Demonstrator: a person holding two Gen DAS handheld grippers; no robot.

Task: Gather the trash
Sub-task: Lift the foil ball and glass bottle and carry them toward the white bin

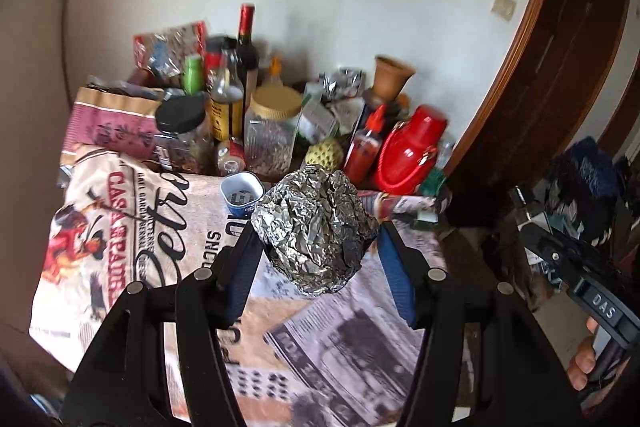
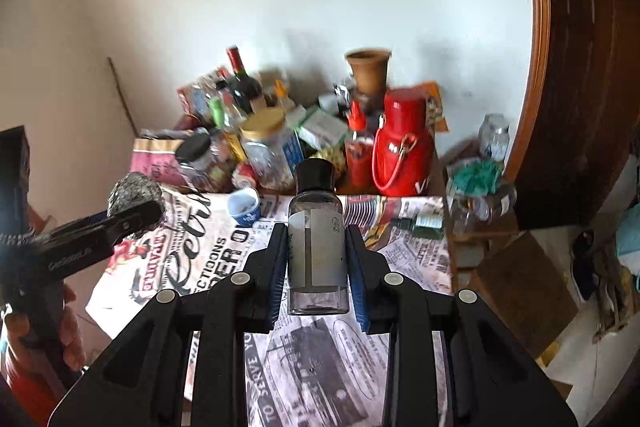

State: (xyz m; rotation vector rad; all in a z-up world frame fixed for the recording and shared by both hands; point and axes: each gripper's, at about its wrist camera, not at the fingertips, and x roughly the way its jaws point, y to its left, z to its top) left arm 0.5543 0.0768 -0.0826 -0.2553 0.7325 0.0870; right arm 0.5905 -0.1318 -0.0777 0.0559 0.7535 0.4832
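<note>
The left gripper clamps the foil ball; the right gripper clamps the bottle. Both hang above the table. Keep grips firm and carry level to the bin.

Cluttered back, bare tablecloth ahead

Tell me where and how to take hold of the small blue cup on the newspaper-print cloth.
Grip the blue cup across its rim, one finger inside and one outside, coming from above. It stands upright with its mouth open upward, clear cloth on the near side, jars crowding close behind. Both tongs are full now: the left holds foil, the right a bottle.
</note>
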